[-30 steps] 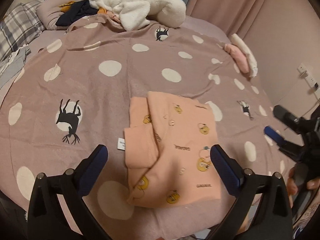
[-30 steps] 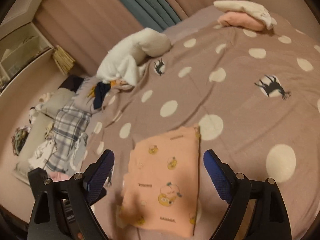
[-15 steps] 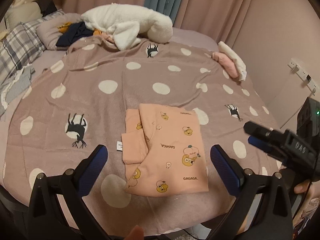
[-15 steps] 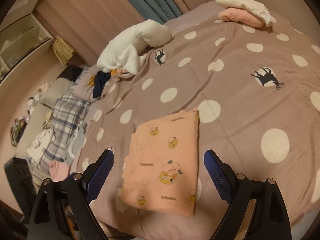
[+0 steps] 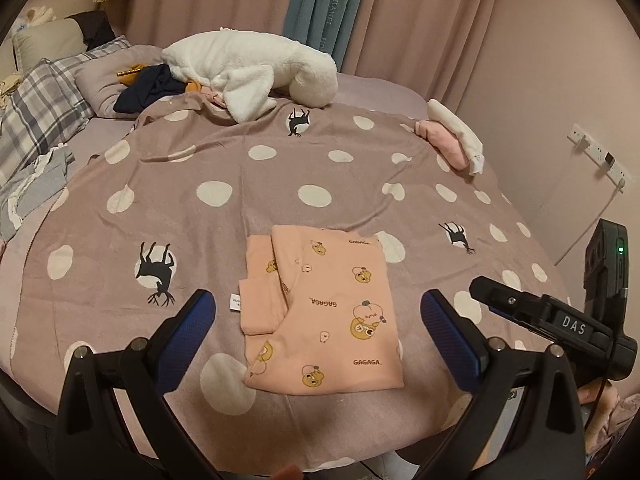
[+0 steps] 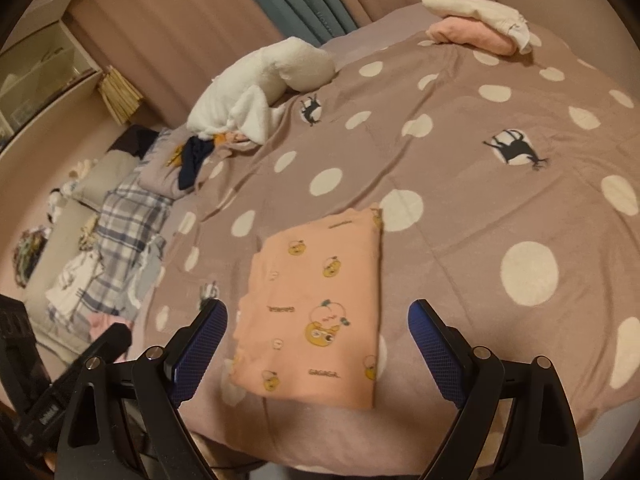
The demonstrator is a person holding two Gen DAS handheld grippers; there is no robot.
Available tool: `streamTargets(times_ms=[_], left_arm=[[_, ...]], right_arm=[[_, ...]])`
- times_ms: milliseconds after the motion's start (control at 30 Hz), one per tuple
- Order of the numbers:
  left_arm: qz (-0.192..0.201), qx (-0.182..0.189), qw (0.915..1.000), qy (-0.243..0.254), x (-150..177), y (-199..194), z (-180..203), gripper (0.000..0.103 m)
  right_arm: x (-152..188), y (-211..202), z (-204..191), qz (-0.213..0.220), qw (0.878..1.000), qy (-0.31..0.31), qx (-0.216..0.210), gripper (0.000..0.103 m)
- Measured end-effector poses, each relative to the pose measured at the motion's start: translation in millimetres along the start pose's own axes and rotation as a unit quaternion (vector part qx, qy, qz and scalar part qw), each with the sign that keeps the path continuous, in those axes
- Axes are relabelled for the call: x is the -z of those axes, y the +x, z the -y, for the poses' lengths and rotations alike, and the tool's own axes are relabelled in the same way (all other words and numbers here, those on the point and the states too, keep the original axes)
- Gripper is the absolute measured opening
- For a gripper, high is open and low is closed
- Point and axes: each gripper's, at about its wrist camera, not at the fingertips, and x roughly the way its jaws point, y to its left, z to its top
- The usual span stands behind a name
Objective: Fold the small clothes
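**Peach garment folded, both jaws free above it**

I look down at the bed with the mauve cover with cream dots and black deer [image 5: 224,216]. The small peach cotton garment with yellow cartoon prints [image 5: 332,312] lies flat near the front edge of this bed, already folded to a neat rectangle. In the left wrist view a narrower folded layer and a small white label show at its left side.

I judge that the folding of this piece is nearly done or done. One more fold in half may be possible. If not, the next move is to carry the piece to the folded pink and white clothes [image 5: 452,140] at the far right of the bed, or to take a new piece from the heap of dark and orange clothes under the white fleece blanket [image 5: 248,68] at the far left. In both cases the jaws must come down to a cloth edge and pinch all layers together, otherwise the fold opens.

My left gripper [image 5: 318,316] points down at a slant over the garment, jaws wide apart, holding nothing. My right gripper [image 6: 318,328] has the same slanted pose, jaws also wide and empty, with the garment between them in the view but not touched.
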Motion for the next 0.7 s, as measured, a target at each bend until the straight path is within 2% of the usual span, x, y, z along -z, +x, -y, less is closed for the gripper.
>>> streamTargets(times_ms=[267,400,567,700], left_arm=[[0.016,-0.041,0.9987,0.025,2.6,-2.2,5.0,0.103],[0.010,-0.023,0.9994,0.024,3.1,-1.1,5.0,0.103],[0.010,-0.029,0.9988,0.037,4.6,-2.3,9.8,0.103],[0.010,-0.021,0.9990,0.038,5.4,-5.1,11.7,0.103]], right_arm=[[4.7,0.7,-3.0,-0.002,1.000,-0.010,0.022,0.092],[7.4,0.9,-7.4,-0.005,0.999,-0.022,0.028,0.092],[10.2,-1.0,-11.4,-0.001,0.998,-0.035,0.049,0.092],[11.7,-1.0,-13.5,-0.002,0.998,-0.037,0.046,0.092]])
